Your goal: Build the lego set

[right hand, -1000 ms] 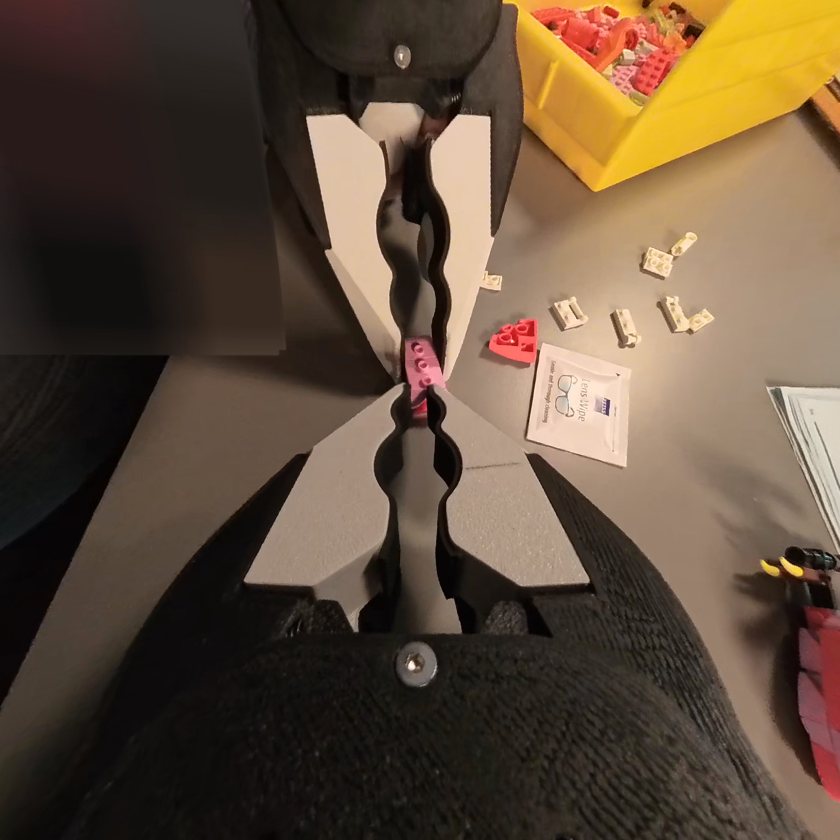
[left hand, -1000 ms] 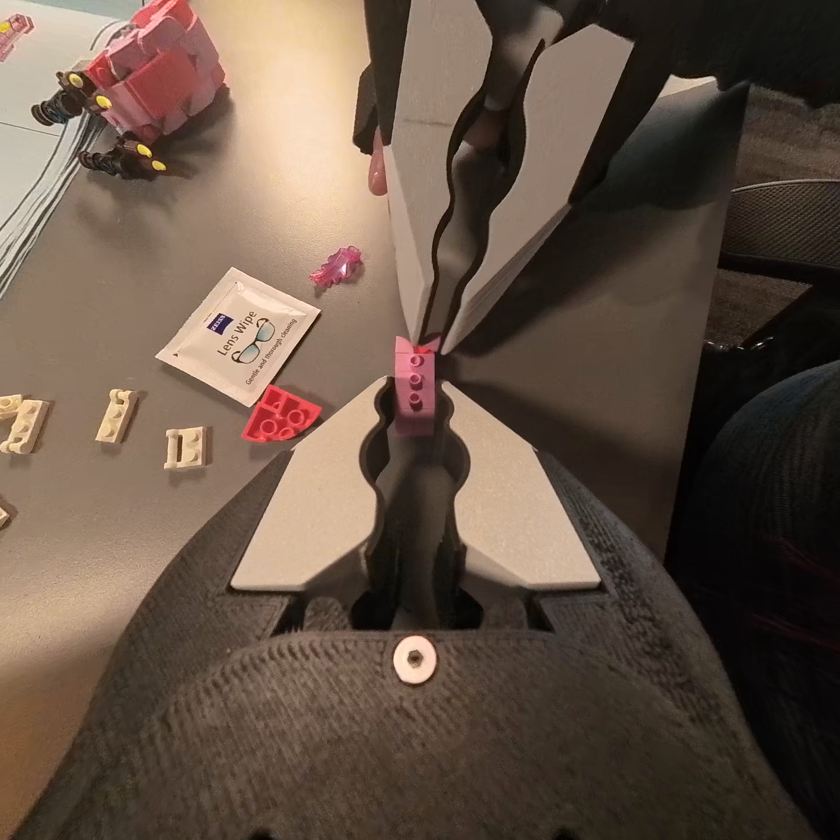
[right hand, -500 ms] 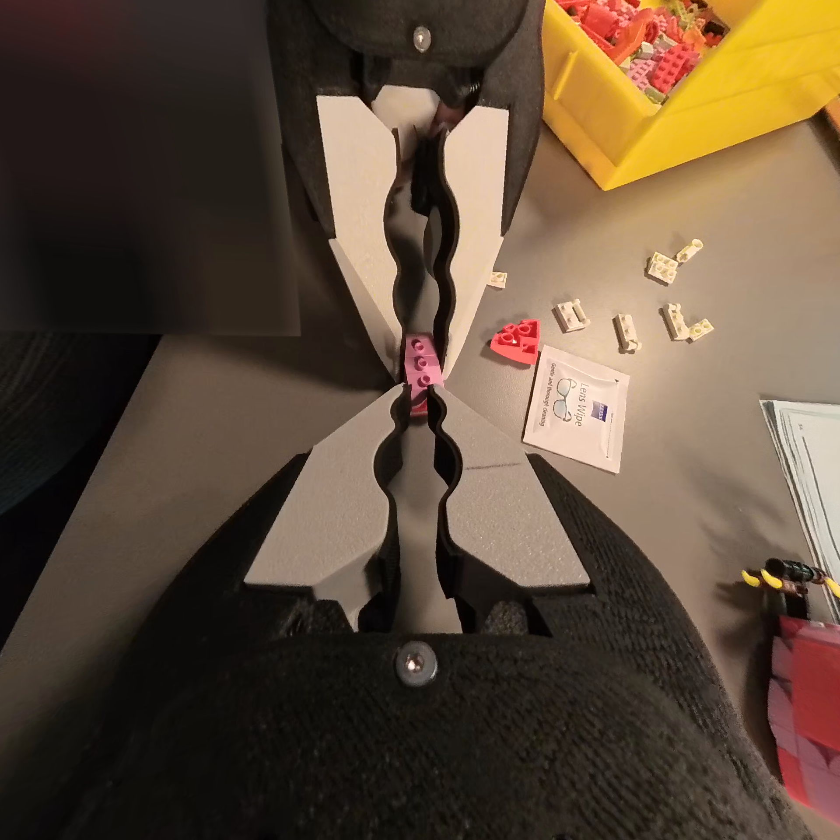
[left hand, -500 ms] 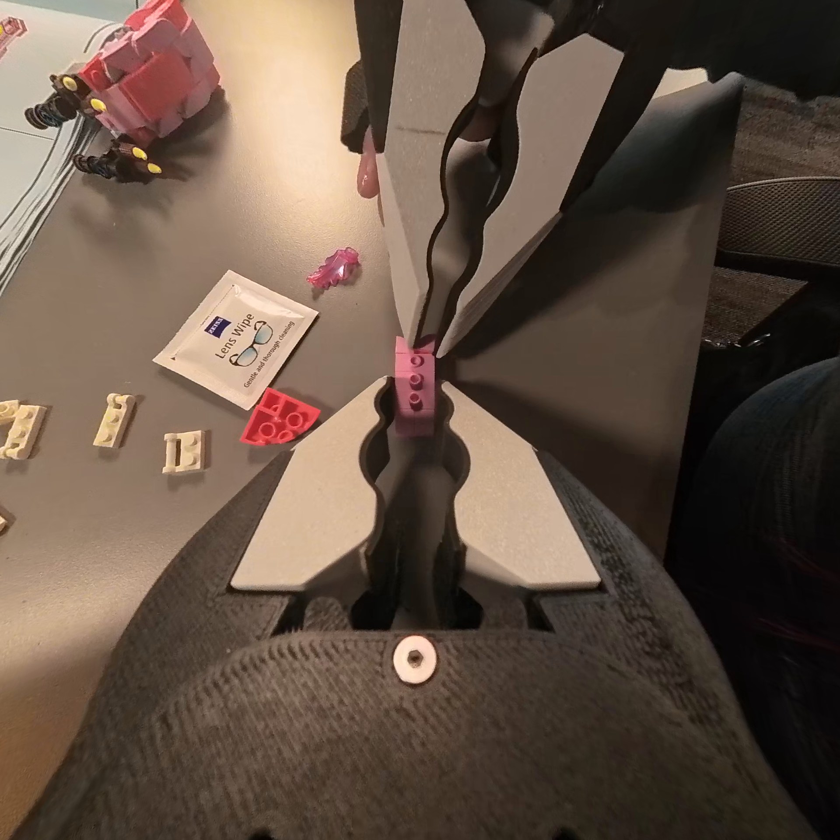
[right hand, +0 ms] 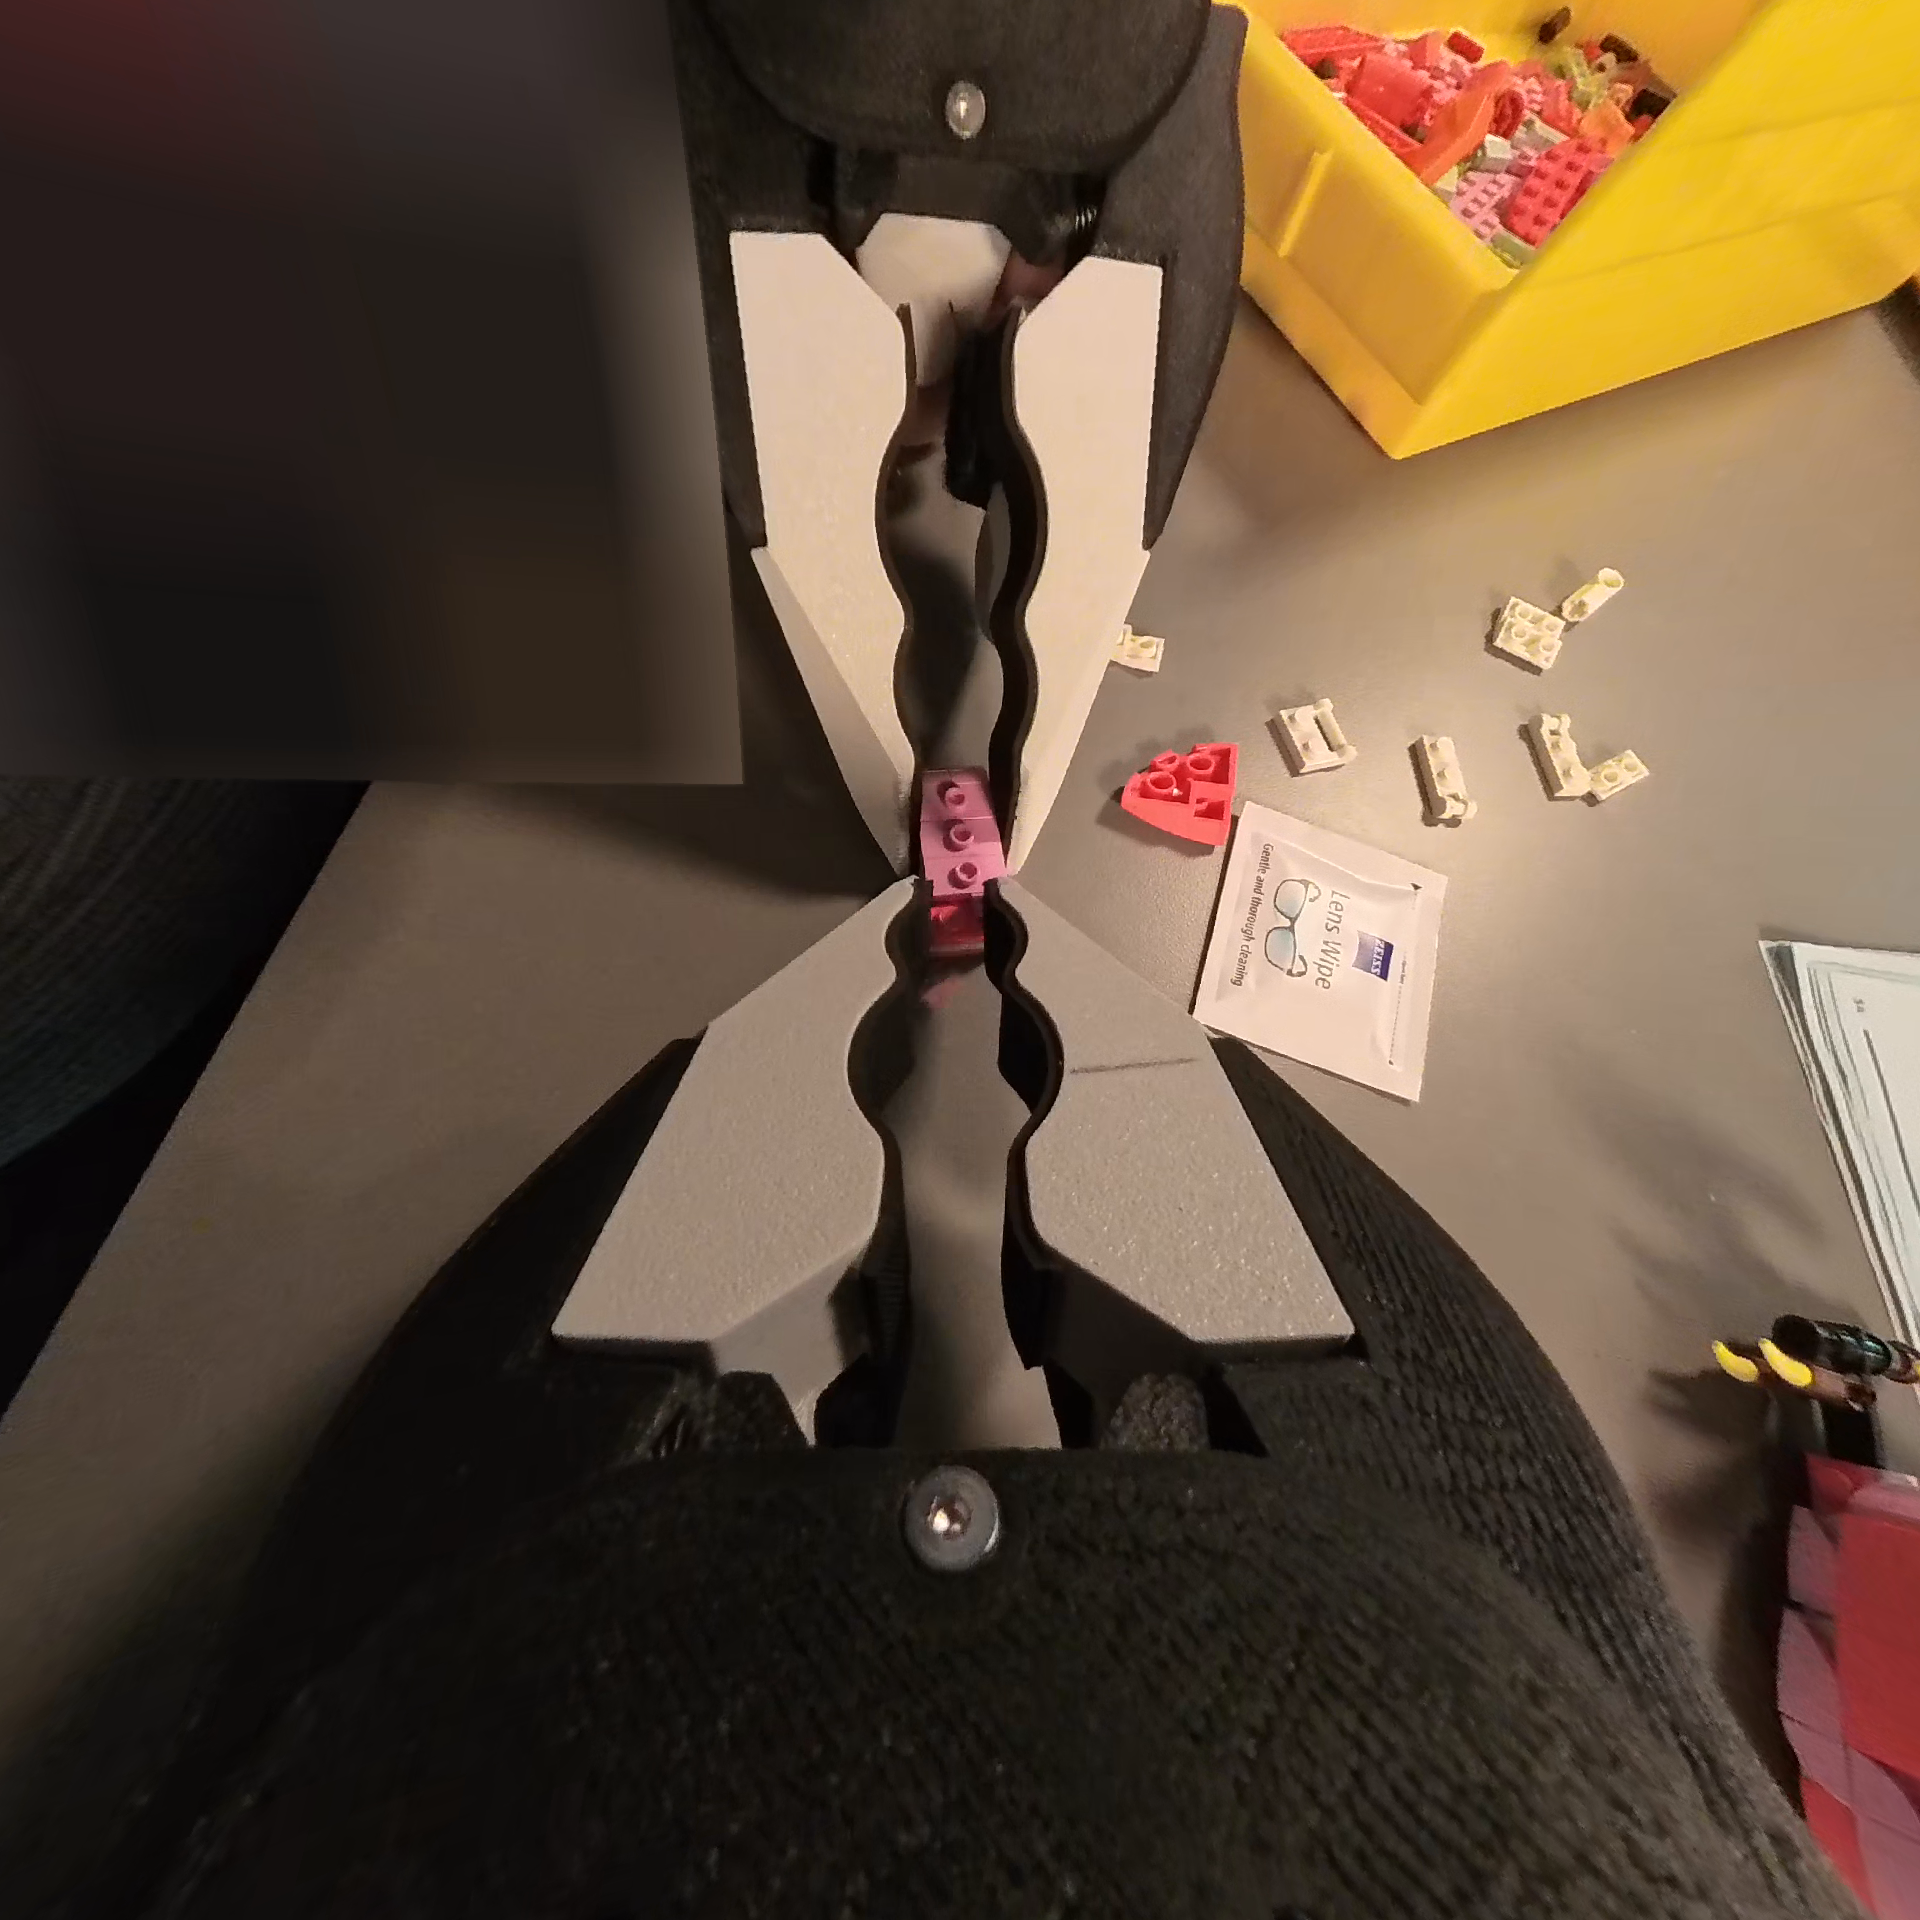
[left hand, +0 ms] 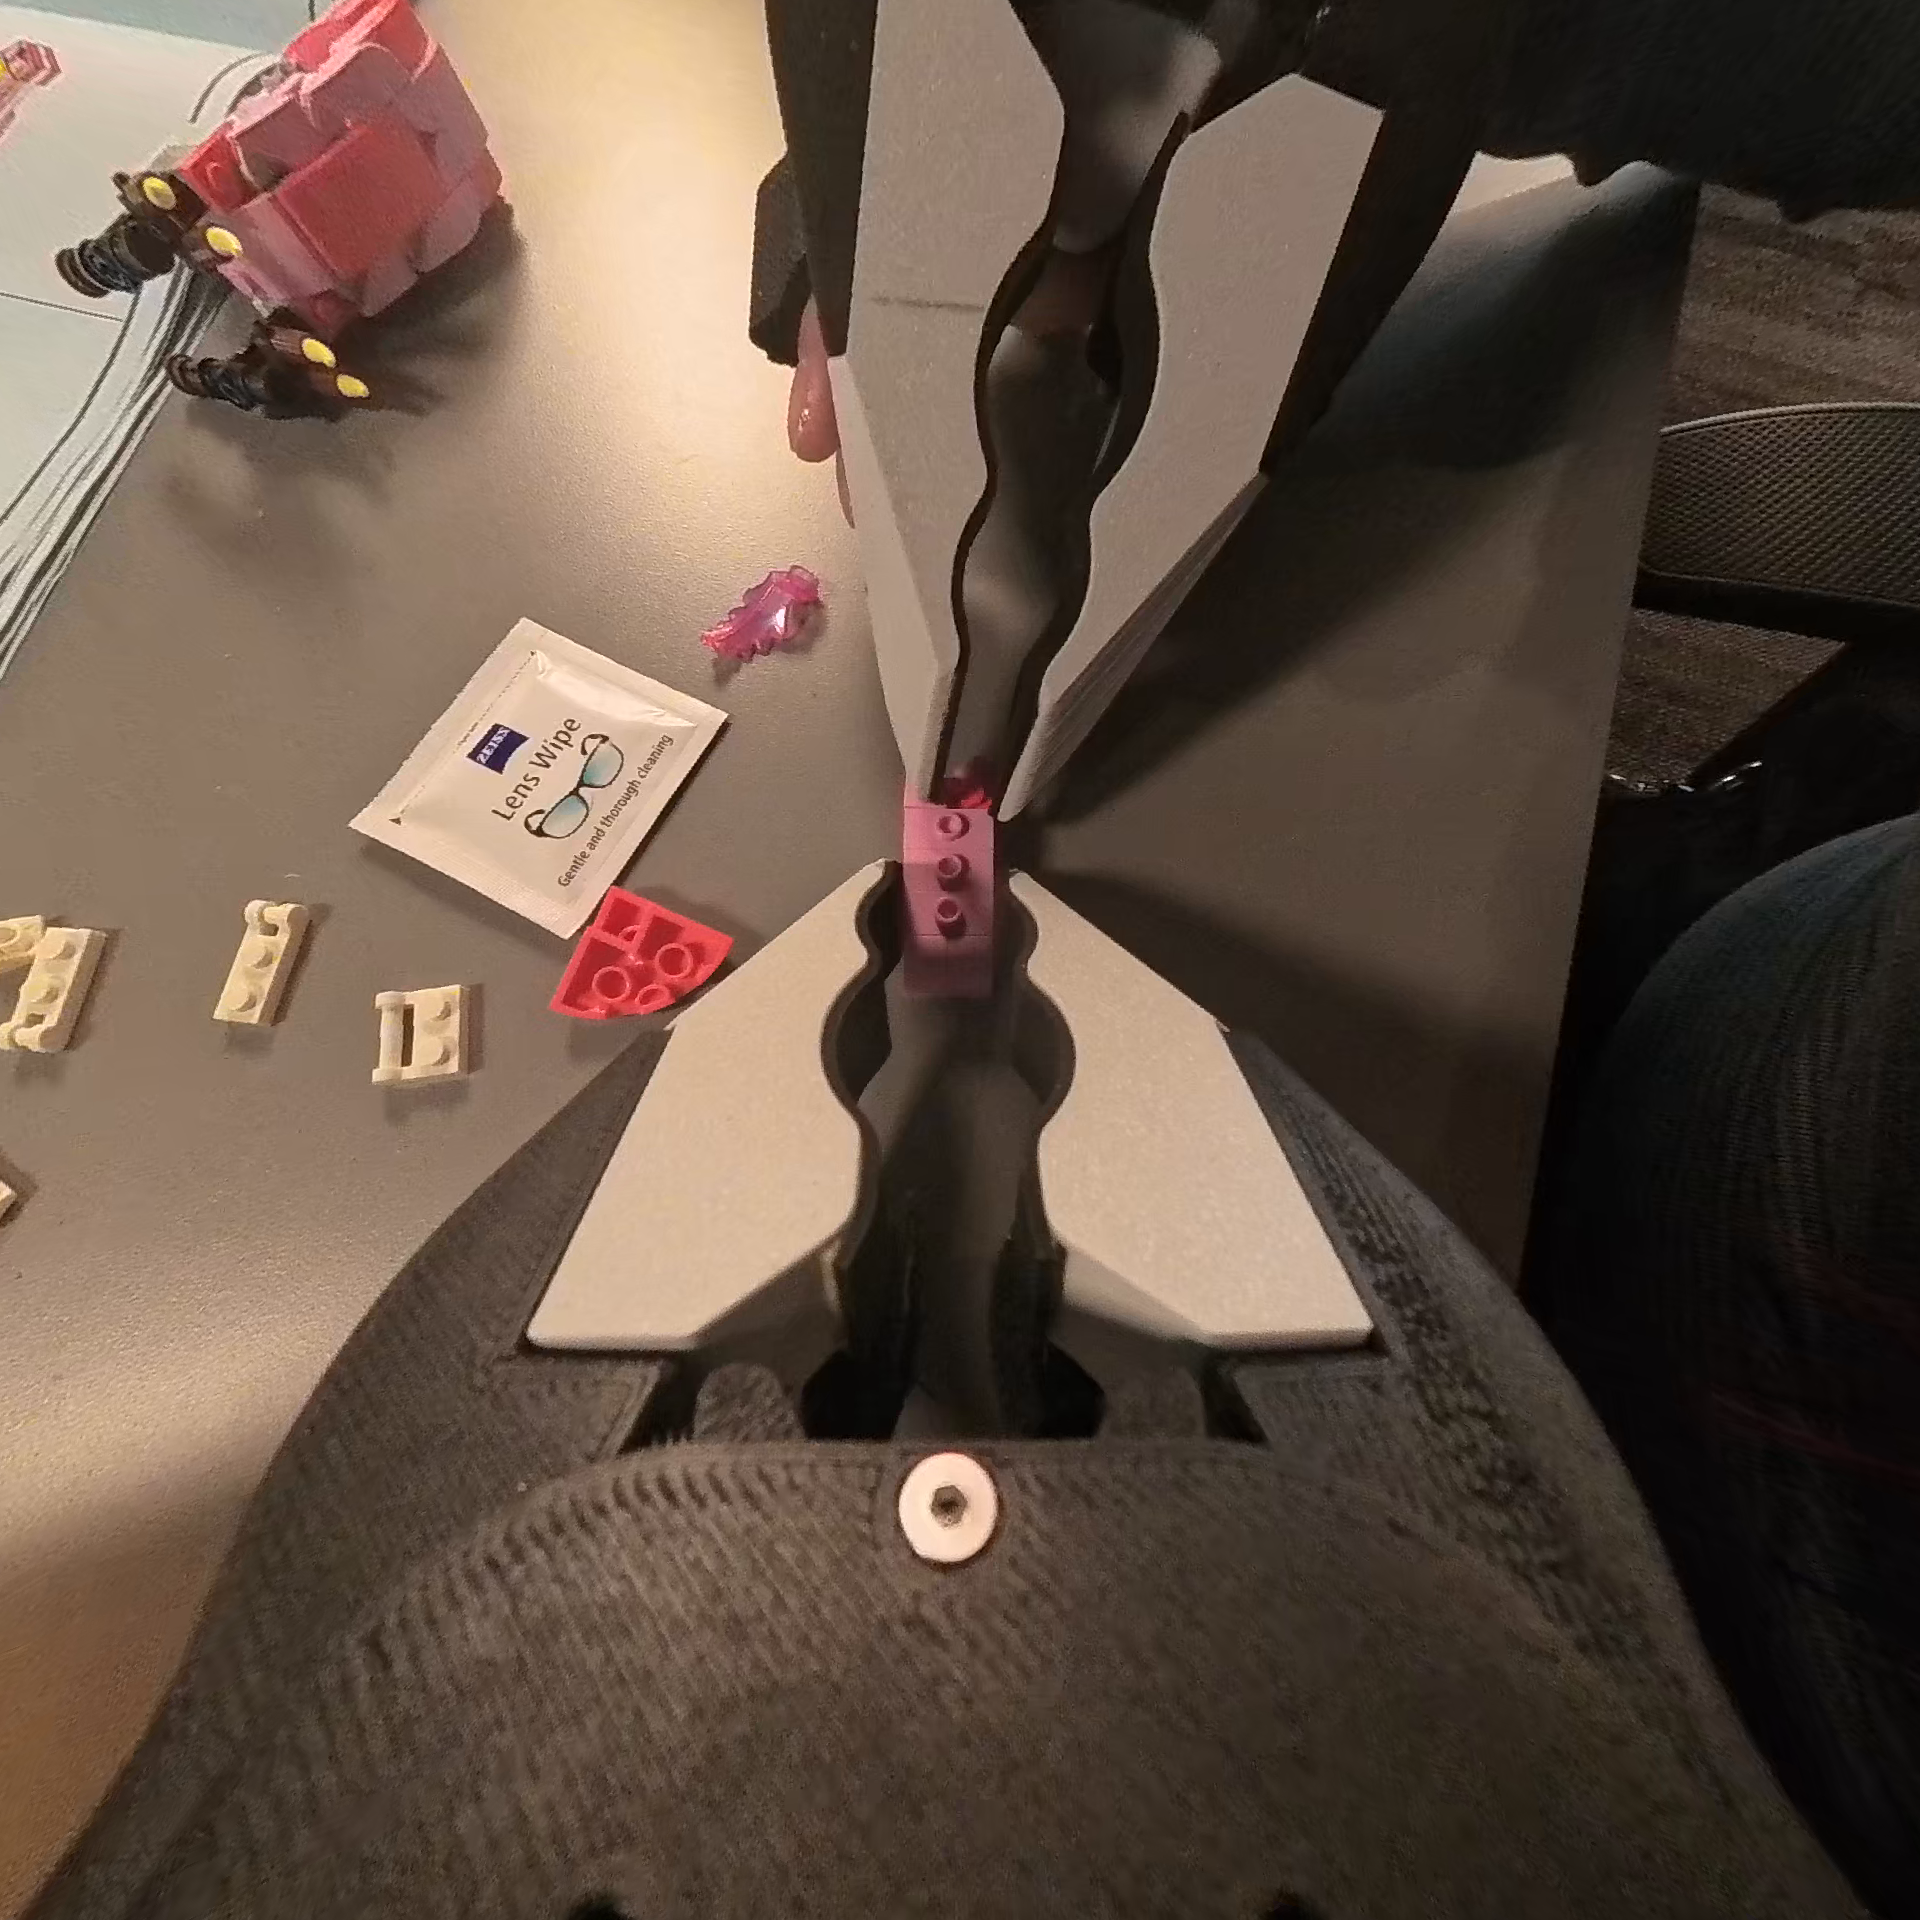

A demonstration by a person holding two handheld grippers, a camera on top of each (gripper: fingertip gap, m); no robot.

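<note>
The grey table (right hand: 520, 1039) carries a yellow bin (right hand: 1558, 312) and loose white pieces (left hand: 249, 961). Above it, the left gripper (left hand: 945, 883) clamps a pink brick (left hand: 948, 894). The right gripper (right hand: 956, 894) pinches a small red piece (right hand: 951, 925), seemingly joined to that brick. Keep both grips firm and aligned.

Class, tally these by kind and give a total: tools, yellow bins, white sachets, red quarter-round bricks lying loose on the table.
Tools: 2, left tool, right tool
Yellow bin: 1
White sachet: 1
Red quarter-round brick: 1
Total: 5
</note>
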